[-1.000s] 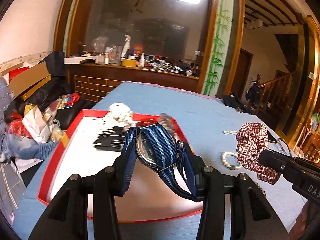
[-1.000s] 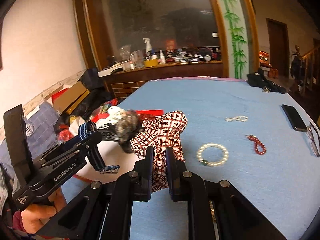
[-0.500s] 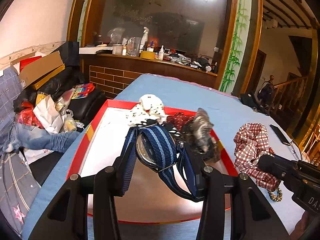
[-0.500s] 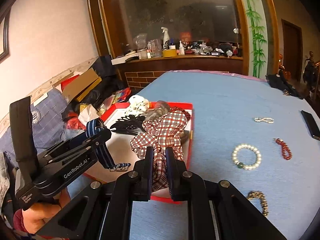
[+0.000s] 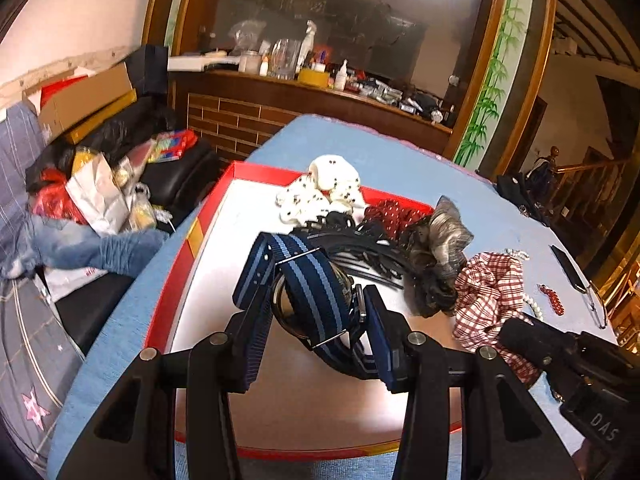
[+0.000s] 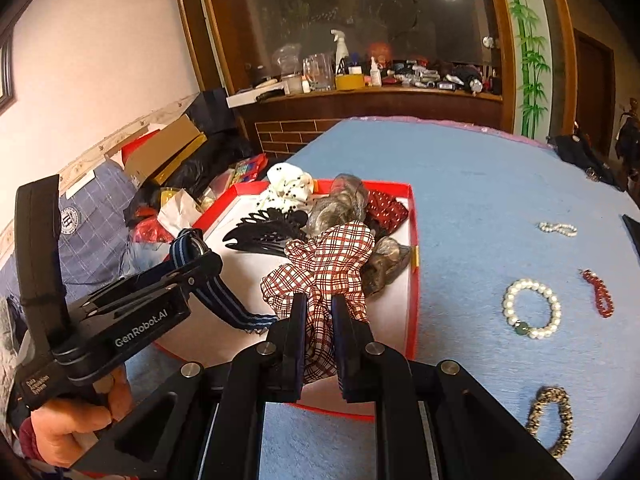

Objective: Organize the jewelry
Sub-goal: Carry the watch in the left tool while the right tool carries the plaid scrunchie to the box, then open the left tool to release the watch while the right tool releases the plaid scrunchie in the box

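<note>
- Navy nylon with pale blue stripes: the watch point(image 5: 316, 300) sits clamped between the jaws of the left gripper point(image 5: 320, 320), hanging over the white floor of the red tray point(image 5: 188, 240).
- Checked red-and-white cloth, a plaid scrunchie point(image 6: 328, 264), is pinched in the nearly closed right gripper point(image 6: 320, 320), over the tray's near right part.
- From the watch, at about 12 o'clock in the left wrist view, lie a black comb clip point(image 5: 360, 252) and a spotted white scrunchie point(image 5: 324, 192); at 2 o'clock sits a grey-brown scrunchie point(image 5: 436, 256).
- Doing this step well likely means lowering each piece onto bare white floor before parting the jaws, so the strap does not snag the comb teeth.
- Out on the blue cloth at 3 o'clock of the right gripper wait a pearl bracelet point(image 6: 532, 314) and a red bead bracelet point(image 6: 598, 292).
- Readable writing: "GenRobot.AI" on the left gripper's side; "DAS" on the right gripper's body.
</note>
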`<action>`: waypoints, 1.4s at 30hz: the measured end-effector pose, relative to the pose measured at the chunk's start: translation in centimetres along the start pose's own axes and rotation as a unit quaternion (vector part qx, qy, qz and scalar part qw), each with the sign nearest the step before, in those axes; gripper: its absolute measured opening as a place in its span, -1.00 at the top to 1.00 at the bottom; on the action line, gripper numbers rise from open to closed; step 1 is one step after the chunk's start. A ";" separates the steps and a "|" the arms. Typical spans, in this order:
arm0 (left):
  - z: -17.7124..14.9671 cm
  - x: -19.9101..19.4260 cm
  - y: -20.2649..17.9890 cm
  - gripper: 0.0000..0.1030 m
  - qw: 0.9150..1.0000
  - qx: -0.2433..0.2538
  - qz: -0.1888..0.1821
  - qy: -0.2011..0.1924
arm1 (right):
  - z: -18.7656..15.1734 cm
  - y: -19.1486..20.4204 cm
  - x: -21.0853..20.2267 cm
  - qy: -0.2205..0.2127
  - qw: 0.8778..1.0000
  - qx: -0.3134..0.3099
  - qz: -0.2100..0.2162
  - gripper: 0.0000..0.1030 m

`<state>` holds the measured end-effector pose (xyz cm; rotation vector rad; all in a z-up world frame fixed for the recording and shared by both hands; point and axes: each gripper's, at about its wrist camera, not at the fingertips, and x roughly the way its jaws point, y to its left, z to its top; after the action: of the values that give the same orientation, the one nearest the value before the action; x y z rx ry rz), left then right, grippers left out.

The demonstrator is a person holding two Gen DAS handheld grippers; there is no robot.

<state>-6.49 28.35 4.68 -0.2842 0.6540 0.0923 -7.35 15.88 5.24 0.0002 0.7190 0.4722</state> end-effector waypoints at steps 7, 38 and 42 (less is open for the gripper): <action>0.4 1.7 0.9 0.15 0.999 -0.018 -0.007 0.030 | 0.3 0.0 2.0 0.019 1.000 0.003 0.002 0.73; 0.8 0.5 -0.4 0.04 0.999 0.018 0.025 -0.018 | -0.4 0.4 3.2 0.034 0.999 0.000 0.007 0.38; 0.5 -0.2 -0.6 -0.06 0.999 0.018 0.033 -0.026 | -0.6 0.1 1.7 0.024 1.000 0.006 0.011 0.38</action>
<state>-6.25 27.88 5.31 -0.2245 0.6136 0.1494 -6.67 16.62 3.69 0.0079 0.7685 0.4901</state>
